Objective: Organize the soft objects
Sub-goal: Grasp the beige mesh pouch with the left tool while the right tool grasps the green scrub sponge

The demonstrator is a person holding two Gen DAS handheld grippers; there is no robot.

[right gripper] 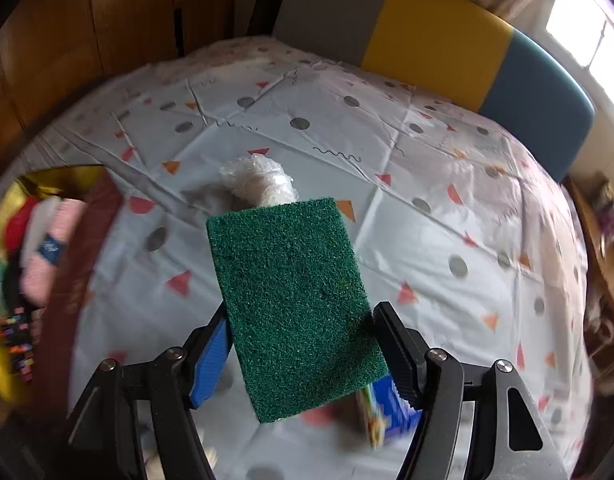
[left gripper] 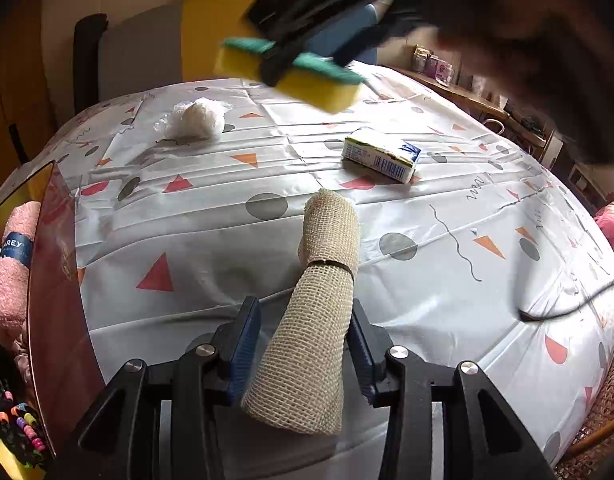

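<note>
above the patterned tablecloth [left gripper: 187, 220], the right gripper [right gripper: 303, 344] clamps a green-topped sponge [right gripper: 295, 304] by its sides, lifted clear, probably for carrying. the left gripper [left gripper: 303, 344] pinches a mesh roll [left gripper: 319, 300] whose far end rests on the cloth. the bin [left gripper: 55, 280] at the left edge holds a pink towel [left gripper: 11, 272].

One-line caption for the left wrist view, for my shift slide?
Left hand-held gripper grips a rolled mesh cloth while the right one carries a sponge above the patterned tablecloth.
</note>
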